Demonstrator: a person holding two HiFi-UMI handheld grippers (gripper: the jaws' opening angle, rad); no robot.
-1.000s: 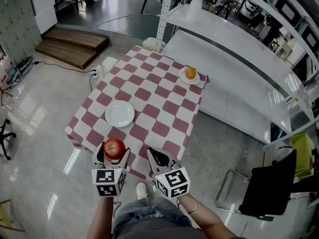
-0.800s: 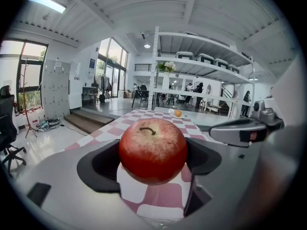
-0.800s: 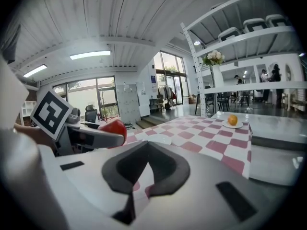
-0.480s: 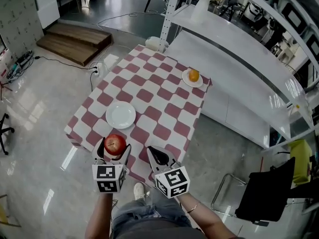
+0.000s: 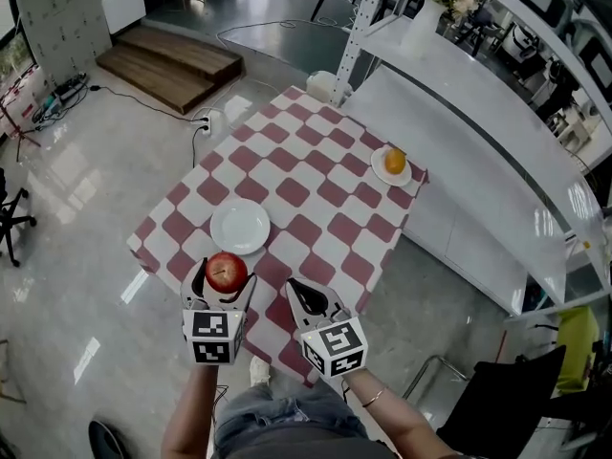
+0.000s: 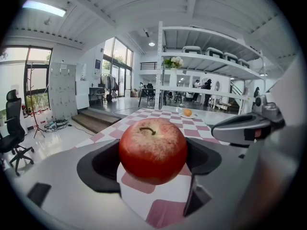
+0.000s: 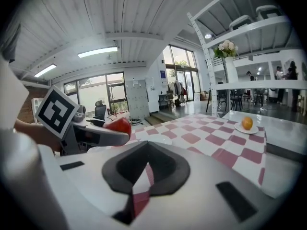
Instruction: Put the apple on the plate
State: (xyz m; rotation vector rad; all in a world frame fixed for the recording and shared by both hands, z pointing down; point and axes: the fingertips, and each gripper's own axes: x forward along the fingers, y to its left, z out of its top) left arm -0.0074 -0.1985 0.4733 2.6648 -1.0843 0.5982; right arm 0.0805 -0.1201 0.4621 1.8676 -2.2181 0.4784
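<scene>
A red apple [image 5: 227,272] [image 6: 153,150] sits clamped between the jaws of my left gripper [image 5: 222,284] [image 6: 153,163], held above the near edge of the checked table [image 5: 337,199]. From the right gripper view the apple [image 7: 118,126] shows at the left. An empty white plate [image 5: 240,226] lies on the cloth just beyond the apple. My right gripper [image 5: 308,299] [image 7: 145,169] hovers beside the left one with its jaws touching and nothing in them.
A small plate with an orange [image 5: 393,162] [image 7: 247,123] stands near the table's far right edge. A white counter [image 5: 478,151] runs along the right of the table. Wooden steps [image 5: 172,63] and cables [image 5: 124,94] lie on the floor to the left.
Both grippers and my head have moved forward toward the table; the apple, still gripped, now sits closer to the white plate.
</scene>
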